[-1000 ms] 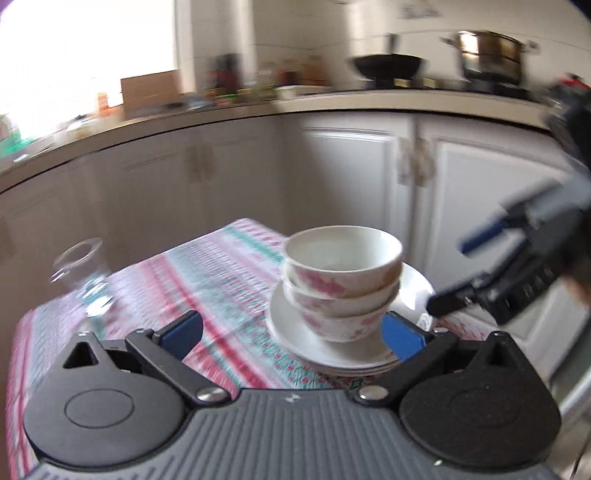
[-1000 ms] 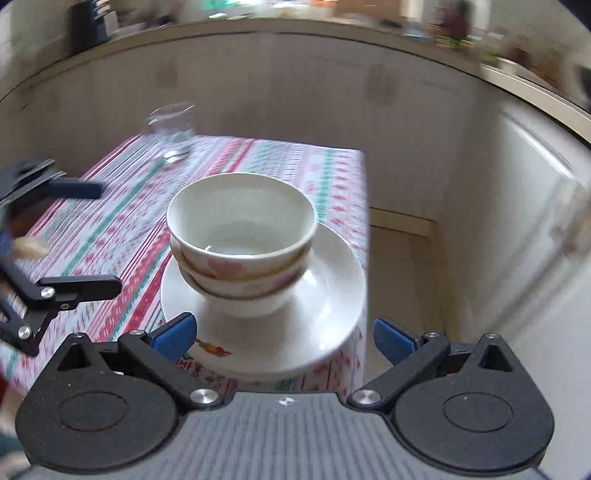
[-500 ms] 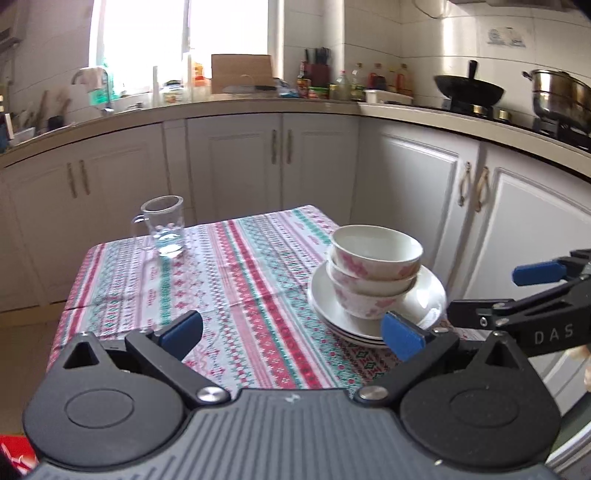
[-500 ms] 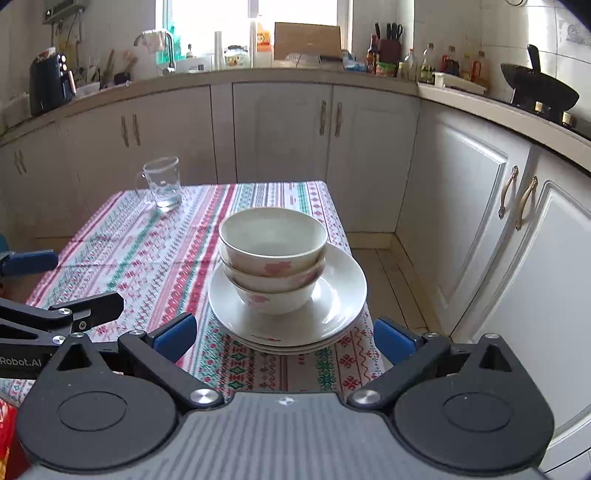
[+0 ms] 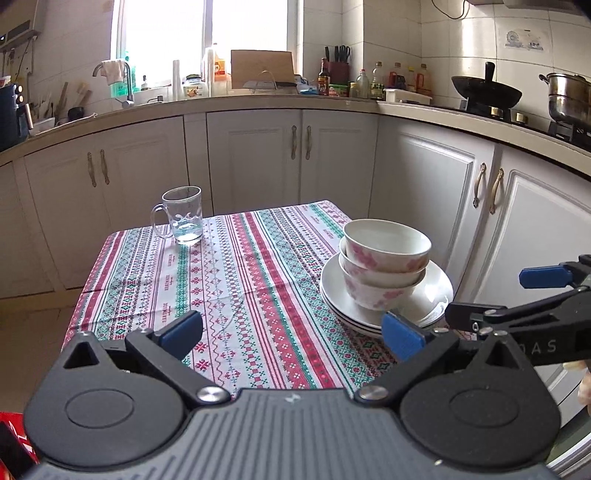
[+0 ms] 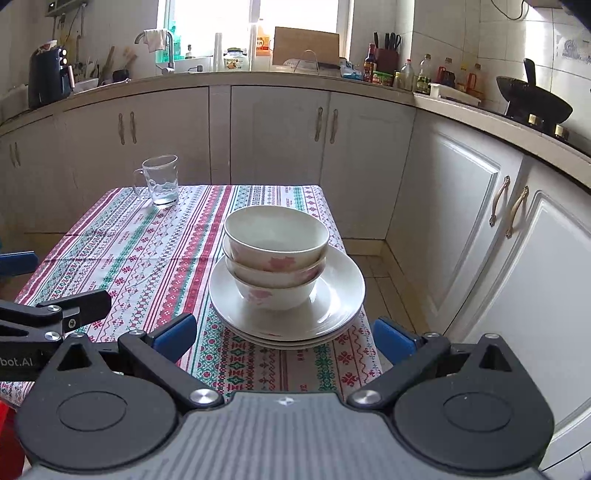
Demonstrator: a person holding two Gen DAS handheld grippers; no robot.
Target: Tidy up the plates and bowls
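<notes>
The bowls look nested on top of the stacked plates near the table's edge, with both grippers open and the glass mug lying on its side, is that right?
Not quite: the glass mug stands upright, as the right wrist view shows. The bowls are nested on the stacked plates near the table's edge, and the left gripper and right gripper are both open.

This is a home kitchen. White cabinet doors (image 6: pixel 280 140) with curved metal handles run under an L-shaped worktop (image 6: pixel 229 79) below a bright window (image 5: pixel 207 33). A sink tap (image 5: pixel 127 83) with a cloth hung on it, a knife block (image 6: pixel 386 55), sauce bottles (image 6: pixel 424 75), a black wok (image 5: pixel 485 94) and a steel pot (image 5: pixel 567 101) on a gas hob line it. The walls are tiled, and a small table wears a striped patterned tablecloth (image 5: pixel 229 280).
</notes>
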